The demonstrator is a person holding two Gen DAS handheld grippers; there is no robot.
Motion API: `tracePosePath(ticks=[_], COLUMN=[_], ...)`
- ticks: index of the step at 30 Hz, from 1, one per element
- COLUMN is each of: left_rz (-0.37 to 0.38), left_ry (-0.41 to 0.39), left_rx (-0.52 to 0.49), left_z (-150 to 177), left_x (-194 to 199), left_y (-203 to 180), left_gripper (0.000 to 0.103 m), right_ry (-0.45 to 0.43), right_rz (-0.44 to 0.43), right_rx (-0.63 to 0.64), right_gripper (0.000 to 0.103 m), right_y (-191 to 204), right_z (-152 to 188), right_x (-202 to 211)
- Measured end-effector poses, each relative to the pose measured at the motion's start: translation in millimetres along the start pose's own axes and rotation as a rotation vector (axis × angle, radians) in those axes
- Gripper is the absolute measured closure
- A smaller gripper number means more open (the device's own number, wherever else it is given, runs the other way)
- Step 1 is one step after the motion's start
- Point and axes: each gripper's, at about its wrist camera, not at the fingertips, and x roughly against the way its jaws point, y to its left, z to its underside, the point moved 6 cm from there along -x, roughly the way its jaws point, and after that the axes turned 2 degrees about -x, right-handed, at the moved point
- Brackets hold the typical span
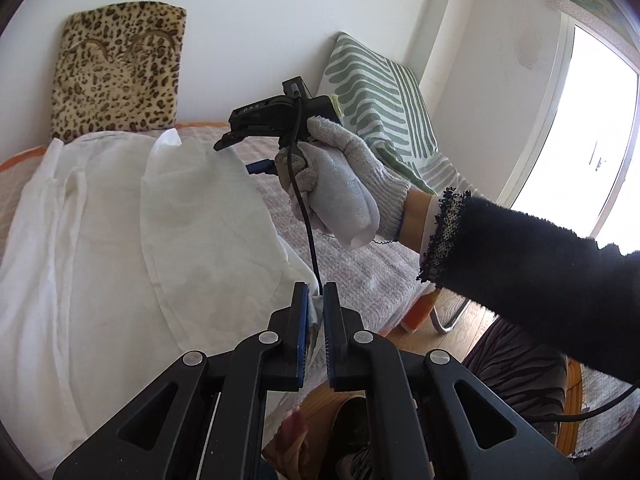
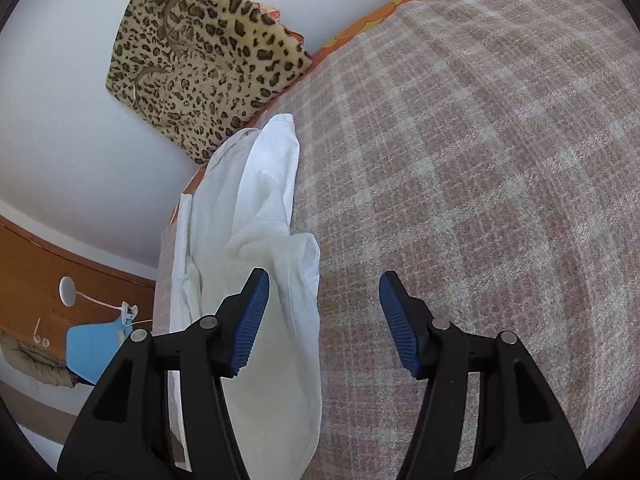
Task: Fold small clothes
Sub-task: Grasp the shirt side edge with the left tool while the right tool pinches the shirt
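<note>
Left gripper (image 1: 315, 300) is pinching the white garment (image 1: 120, 220) edge; right gripper (image 2: 324, 304), spread above it, risks closing on blanket (image 2: 460, 160) instead.

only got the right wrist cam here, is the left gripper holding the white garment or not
Observer: Yes. The left gripper is shut on an edge of the white garment.
Operator: anything behind my right gripper i cant see
Observer: A green striped cushion leans on the wall.
Operator: whats holding my gripper
Observer: A gloved hand, its black cable trailing down past the left gripper.
</note>
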Motion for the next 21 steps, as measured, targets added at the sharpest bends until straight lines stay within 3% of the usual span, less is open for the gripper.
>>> tracePosePath(ticks=[2,3,4,10,14,17,21], left_rz=[0.008,0.009,0.012,0.050,0.043,0.035,0.009], left_ry=[-0.010,-0.016,-0.022,-0.057,-0.082,-0.102,-0.116], left_rx=[0.037,0.055,0.079,0.250,0.292,0.325,0.345], left_z=[0,1,3,21,30,35,40], left_x=[4,6,9,18,27,37,51], left_y=[6,9,12,30,36,44,57], left_gripper=[0.097,0.097,0.097,0.098,0.100,0.100,0.100], right_ry=[0.012,0.035,0.053,0.035,0.032,0.036,0.047], right_rz=[-0.027,-0.021,0.018,0.229,0.358,0.426,0.455], right_rx=[-0.005,0.010,0.032,0.181,0.314,0.389,0.457], right_gripper=[0.053,0.081,0.097,0.099,0.100,0.100,0.100], right_y=[6,10,13,41,77,104,140], right_z=[1,2,3,1,1,4,13], right_x=[-7,-11,-14,-2,0,-6,-24])
